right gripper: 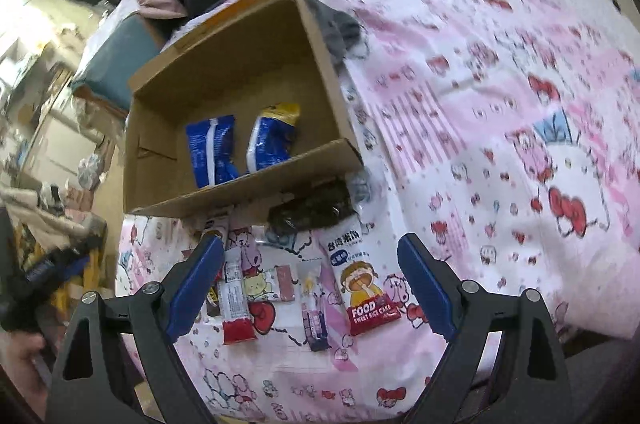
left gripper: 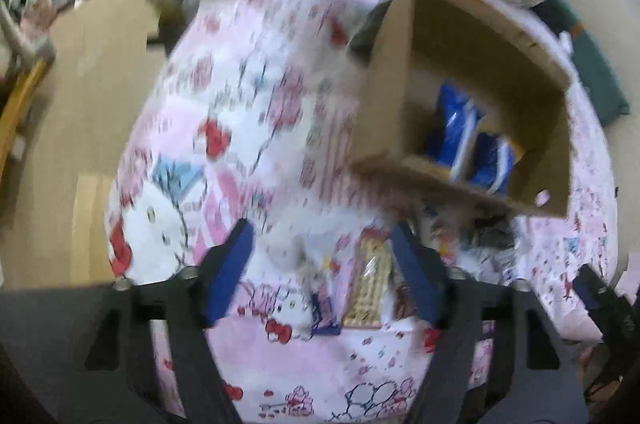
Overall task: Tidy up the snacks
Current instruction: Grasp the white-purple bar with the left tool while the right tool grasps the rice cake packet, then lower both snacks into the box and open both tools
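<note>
Bed: pink cartoon-print sheet [right gripper: 480,71] covers it; carries the box and all snacks.
Box: open cardboard box [right gripper: 224,63] on the bed, toward its far side, clothes heaped beyond it. Also seen from the left wrist [left gripper: 384,103], blurred.
In box: two blue packets side by side on the box floor, by the near wall. Left blue packet [right gripper: 212,151] shows a white seam; right blue packet [right gripper: 272,139] has a yellow top. They lie just apart. Left wrist view shows the same pair, smeared.
Near edge of bed, in front of box: loose snacks in a row on the sheet.
Rice cake: white pouch [right gripper: 362,284], printed "FOOD SWEET RICE CAKE", cartoon child on it; rightmost in the row.
Purple stick: slim sachet [right gripper: 314,312], just left of the rice cake.
Yellow-print pack: small square pack [right gripper: 264,284], middle of the row.
Red bar: long wrapper with red end [right gripper: 236,300], left of the row, close by the right gripper's left finger.
Dark pack: crinkled dark bag [right gripper: 312,212], touching the box's near wall.
Right gripper [right gripper: 310,284]: jaws wide apart, holding nothing, above the snack row, which sits between the fingers.
Left gripper [left gripper: 322,272]: jaws wide apart, nothing held; a tan-patterned snack [left gripper: 370,288] lies on the sheet between the fingers. View heavily blurred.
Floor: beige floor [left gripper: 80,83] beside the bed.
</note>
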Demonstrator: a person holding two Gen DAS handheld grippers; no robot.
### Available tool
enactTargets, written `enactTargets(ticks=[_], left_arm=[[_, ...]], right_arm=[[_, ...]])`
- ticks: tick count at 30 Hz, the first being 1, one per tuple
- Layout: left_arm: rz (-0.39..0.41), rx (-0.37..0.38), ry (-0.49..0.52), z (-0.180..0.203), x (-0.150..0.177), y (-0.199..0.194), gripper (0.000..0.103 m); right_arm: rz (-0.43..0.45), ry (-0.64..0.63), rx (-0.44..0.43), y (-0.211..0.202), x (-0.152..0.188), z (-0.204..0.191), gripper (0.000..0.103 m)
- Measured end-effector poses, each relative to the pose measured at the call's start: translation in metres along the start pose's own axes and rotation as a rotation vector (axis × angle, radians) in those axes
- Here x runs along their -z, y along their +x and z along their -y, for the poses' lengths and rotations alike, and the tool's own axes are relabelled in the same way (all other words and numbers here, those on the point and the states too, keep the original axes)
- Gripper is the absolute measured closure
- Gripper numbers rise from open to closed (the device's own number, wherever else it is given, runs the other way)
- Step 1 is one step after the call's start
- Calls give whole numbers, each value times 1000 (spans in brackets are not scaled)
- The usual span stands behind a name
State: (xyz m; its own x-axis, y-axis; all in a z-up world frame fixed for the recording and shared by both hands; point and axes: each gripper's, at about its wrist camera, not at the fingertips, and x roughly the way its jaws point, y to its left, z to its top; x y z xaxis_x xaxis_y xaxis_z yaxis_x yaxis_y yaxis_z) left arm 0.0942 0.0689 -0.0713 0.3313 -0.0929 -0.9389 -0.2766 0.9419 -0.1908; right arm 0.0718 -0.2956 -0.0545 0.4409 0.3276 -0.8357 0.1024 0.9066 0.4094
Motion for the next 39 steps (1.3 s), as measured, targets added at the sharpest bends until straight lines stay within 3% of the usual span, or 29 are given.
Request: enactTargets(ticks=[3,7,13,15,17,22,27,28,31,33,39], left_arm=[[-122,-6,-20,-3,10,31,62],[-201,-29,21,6,22,55,64],[-230,-66,73,19,34,72,74],[-247,-74,81,21,37,76,85],[-281,-94,98,25,42,79,89],[-251,-111,134,35,45,69,90],[-219,-90,104,37,44,53,90],[-208,-86,105,38,44,50,90],[-187,-74,110,33,36,40,90],[-177,-72,107,34,36,36,90],[-152,-56,101,33,36,23,89]], right_arm=[[-10,27,1,3,-2,3,12],[-26,36,-4,8,-4,3,12],[-59,38,11,16,-4,5,12],[-101,45,28,25,-3,8,13],[-156,14,104,41,-1,8,23],[-310,-71,215,85,6,6,39],[-371,-170,294,106,19,-2,42],[-374,-178,303,108,20,-3,43],[-378,-179,301,108,22,-3,65],[-359,-181,282,101,24,-5,71],[-244,-145,198,59,23,-8,71]])
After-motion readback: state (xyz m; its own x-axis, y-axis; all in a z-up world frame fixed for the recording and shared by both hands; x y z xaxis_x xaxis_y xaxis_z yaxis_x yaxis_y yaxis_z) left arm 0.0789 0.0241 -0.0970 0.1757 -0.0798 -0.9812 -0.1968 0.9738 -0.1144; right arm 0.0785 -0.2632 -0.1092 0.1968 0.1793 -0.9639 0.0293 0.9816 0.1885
